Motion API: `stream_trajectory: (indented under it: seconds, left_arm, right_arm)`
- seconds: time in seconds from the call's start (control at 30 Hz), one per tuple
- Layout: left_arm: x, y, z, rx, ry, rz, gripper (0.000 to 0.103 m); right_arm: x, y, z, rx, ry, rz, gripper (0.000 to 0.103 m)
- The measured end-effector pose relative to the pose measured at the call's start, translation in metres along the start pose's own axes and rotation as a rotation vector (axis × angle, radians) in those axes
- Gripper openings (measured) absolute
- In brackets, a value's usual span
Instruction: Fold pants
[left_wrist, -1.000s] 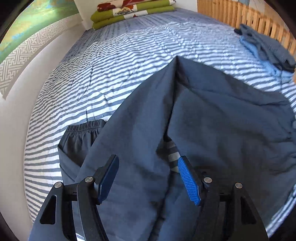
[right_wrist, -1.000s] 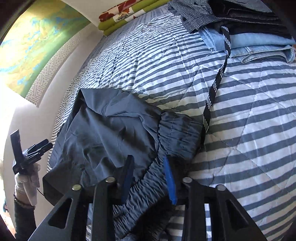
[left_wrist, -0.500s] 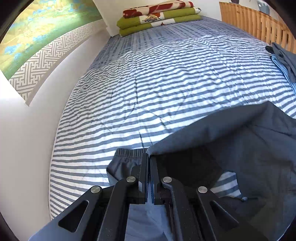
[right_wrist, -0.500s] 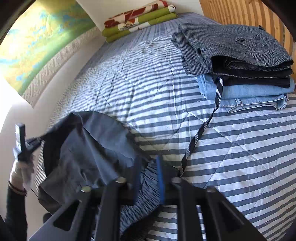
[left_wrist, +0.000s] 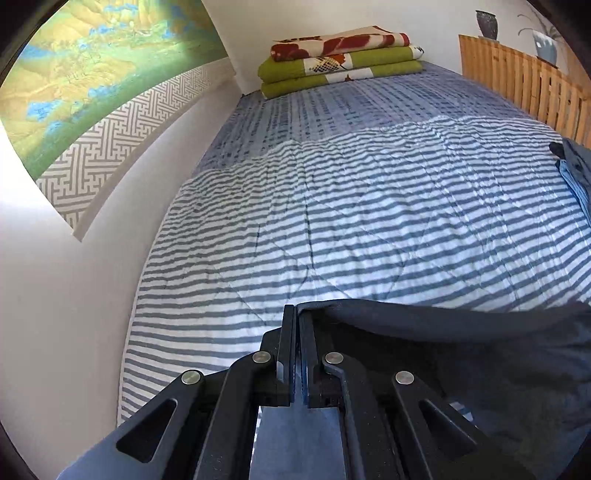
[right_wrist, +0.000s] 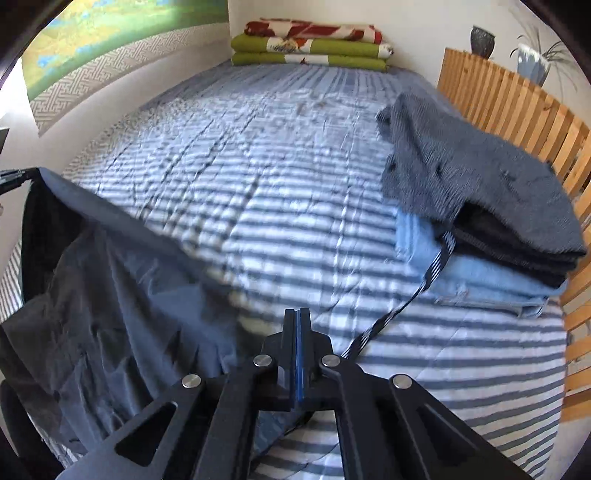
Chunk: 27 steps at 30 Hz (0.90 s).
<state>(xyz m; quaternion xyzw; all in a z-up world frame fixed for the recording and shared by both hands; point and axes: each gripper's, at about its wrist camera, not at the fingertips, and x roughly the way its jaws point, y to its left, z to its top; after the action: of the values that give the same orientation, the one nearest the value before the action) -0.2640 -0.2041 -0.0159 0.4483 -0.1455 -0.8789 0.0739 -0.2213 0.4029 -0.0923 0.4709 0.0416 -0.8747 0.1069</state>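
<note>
A bed with a striped quilt (left_wrist: 369, 221) fills both views; folded blankets (left_wrist: 343, 59) at 12 o'clock, a wooden slat rail (right_wrist: 517, 122) at 2 o'clock, a stack of folded clothes (right_wrist: 480, 214) beside it. A second ago both grippers stood open over the flat dark pants (right_wrist: 110, 288); now the cloth is lifted. The left gripper (left_wrist: 297, 321) is clamped on its edge, fabric draping toward 3 o'clock. The right gripper (right_wrist: 297, 321) has just closed; the cloth hangs toward 9 o'clock, its grip unclear
</note>
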Motion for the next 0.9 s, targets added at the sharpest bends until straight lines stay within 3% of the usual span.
stream_trajectory:
  seconds: [0.07,0.13,0.27,0.3,0.43,0.57,0.63,0.67,0.7,0.77,0.83,0.9]
  left_arm:
    - [0.004,-0.001,0.015,0.020,-0.007,0.011,0.001]
    - [0.013,-0.004,0.025,0.028,0.002,0.014,0.001]
    - [0.032,-0.015,0.033,0.046,0.013,0.014,0.001]
    - [0.037,-0.017,0.033,0.048,0.021,0.016,0.001]
    - [0.048,-0.022,0.030,0.061,0.040,0.021,0.001]
    - [0.052,-0.020,0.024,0.065,0.048,0.024,0.001]
    - [0.051,-0.018,0.019,0.062,0.048,0.016,0.001]
    - [0.048,-0.017,0.017,0.061,0.045,0.014,0.001]
    - [0.045,-0.016,0.014,0.067,0.039,0.015,0.001]
    - [0.037,-0.009,0.013,0.061,0.035,-0.001,0.001]
    - [0.030,0.006,0.022,0.027,0.027,-0.021,0.001]
    - [0.035,0.019,0.041,-0.029,0.027,0.003,0.001]
  right_arm:
    - [-0.008,-0.011,0.020,0.016,-0.029,0.061,0.000]
    - [-0.005,-0.015,0.032,-0.002,0.011,0.142,0.001]
    - [0.014,0.004,0.022,-0.080,0.068,0.215,0.039]
    - [0.023,0.015,0.018,-0.125,0.089,0.207,0.039]
    - [0.054,0.048,-0.001,-0.254,0.168,0.190,0.039]
    - [0.066,0.052,-0.016,-0.266,0.202,0.217,0.039]
    - [0.069,0.051,-0.019,-0.271,0.204,0.183,0.038]
    - [0.068,0.052,-0.022,-0.271,0.213,0.147,0.015]
    - [0.071,0.052,-0.023,-0.270,0.228,0.105,0.003]
    - [0.062,0.051,-0.019,-0.244,0.197,0.083,0.002]
    - [0.033,0.049,-0.006,-0.236,0.105,0.080,0.002]
    - [0.010,0.043,0.019,-0.213,0.042,0.113,0.002]
